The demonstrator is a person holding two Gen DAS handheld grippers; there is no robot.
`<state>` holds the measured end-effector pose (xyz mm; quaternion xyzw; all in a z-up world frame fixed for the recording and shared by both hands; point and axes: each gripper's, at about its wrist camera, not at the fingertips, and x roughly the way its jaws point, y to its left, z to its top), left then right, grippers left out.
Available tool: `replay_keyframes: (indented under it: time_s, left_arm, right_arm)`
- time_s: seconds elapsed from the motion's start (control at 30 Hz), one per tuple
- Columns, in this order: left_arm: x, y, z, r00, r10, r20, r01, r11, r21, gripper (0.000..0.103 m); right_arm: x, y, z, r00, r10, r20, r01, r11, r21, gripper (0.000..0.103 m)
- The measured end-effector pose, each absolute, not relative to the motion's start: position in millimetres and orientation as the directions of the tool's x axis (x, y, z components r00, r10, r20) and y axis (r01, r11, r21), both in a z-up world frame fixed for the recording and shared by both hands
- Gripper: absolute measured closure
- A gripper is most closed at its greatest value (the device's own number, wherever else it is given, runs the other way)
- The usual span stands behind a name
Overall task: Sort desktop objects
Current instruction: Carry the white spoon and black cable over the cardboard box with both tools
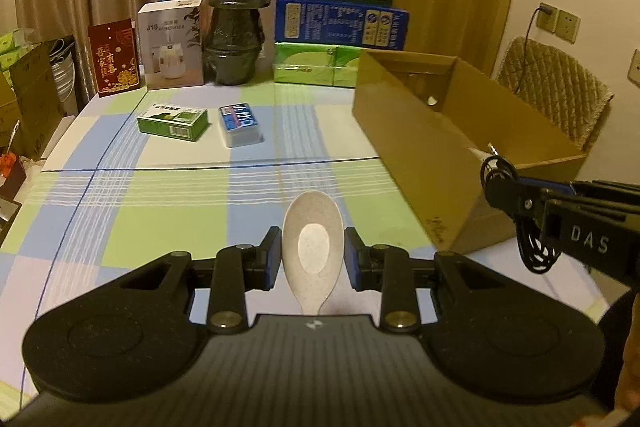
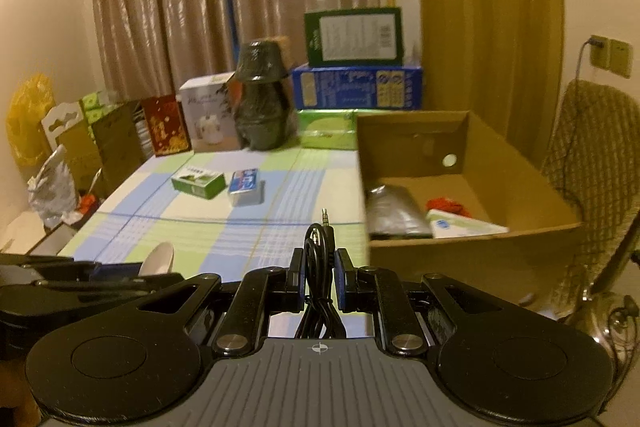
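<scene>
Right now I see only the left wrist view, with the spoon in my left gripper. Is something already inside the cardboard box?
Observer: Yes. A silver pouch lies on the floor of the cardboard box, at its left side.
Operator: Is there anything else in it?
Observer: A flat white packet lies against the near wall, with something red behind it.
Operator: Does the right gripper hold the cable well?
Observer: The right gripper is shut on the black audio cable, with the coil between both pads. The jack plug sticks out forward past them.
</scene>
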<state>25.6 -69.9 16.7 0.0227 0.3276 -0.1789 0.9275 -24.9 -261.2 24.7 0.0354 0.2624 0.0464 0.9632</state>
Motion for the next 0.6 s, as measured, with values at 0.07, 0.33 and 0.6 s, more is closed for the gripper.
replay_keyframes:
  time_s: [0.07,0.33,0.6]
  left_arm:
    - [17.2,-75.4,21.4,0.719,-0.325,-0.614,0.351,0.933,-0.082,0.076]
    - [-4.2,-106.4,40.0,0.707,-0.37,-0.602,0.396,0.913,-0.097,0.076]
    - [-8.5,-140.3,49.9,0.687,-0.417,-0.595,0.438,0.891,-0.12,0.076]
  right_arm:
    - [-32.1,-268.2,30.6,0.864,0.095,-0.494,-0.056,0.994,0.093,0.092]
    - [-52.9,-303.2,44.6,0.883,0.032,-0.469,0.011,0.996,0.088,0.092]
    - [-60.6,-339.0,53.6,0.893,-0.029,-0.449,0.078,0.993,0.091,0.092]
